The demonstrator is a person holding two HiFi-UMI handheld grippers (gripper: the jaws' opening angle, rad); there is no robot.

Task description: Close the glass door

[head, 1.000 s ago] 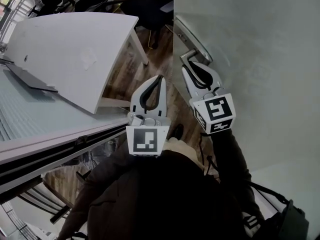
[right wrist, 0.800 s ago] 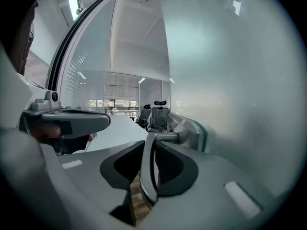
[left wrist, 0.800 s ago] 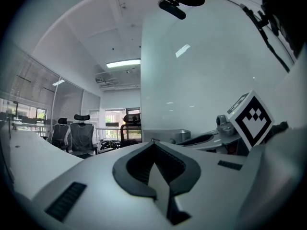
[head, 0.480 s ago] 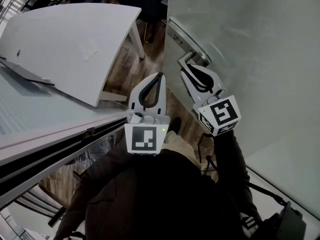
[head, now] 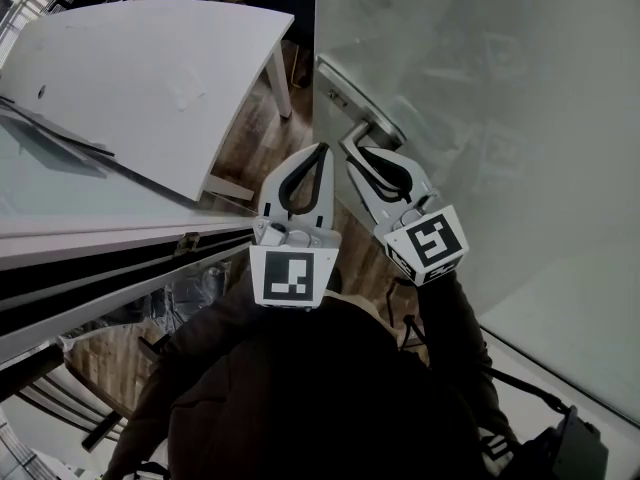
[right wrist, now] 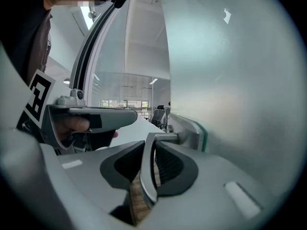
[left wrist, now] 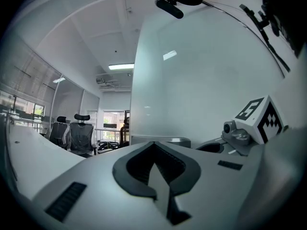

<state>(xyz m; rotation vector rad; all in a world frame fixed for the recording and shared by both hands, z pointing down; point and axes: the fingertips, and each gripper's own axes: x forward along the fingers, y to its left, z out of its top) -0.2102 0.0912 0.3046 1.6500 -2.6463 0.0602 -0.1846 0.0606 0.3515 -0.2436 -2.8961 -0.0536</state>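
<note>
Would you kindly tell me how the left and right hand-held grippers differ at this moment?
The left hand-held gripper is shut on nothing, while the right hand-held gripper is shut on the door handle. The left one hangs in open air beside the edge of the glass door, touching nothing, while the right one reaches the door at its handle. Both are white, and both have their jaws together.

The frosted glass door (head: 520,108) stood upright, pale and translucent. Its silver lever handle (right wrist: 149,169) projected from a metal plate near the door's free edge, clamped between the right tongs (head: 362,154).
</note>
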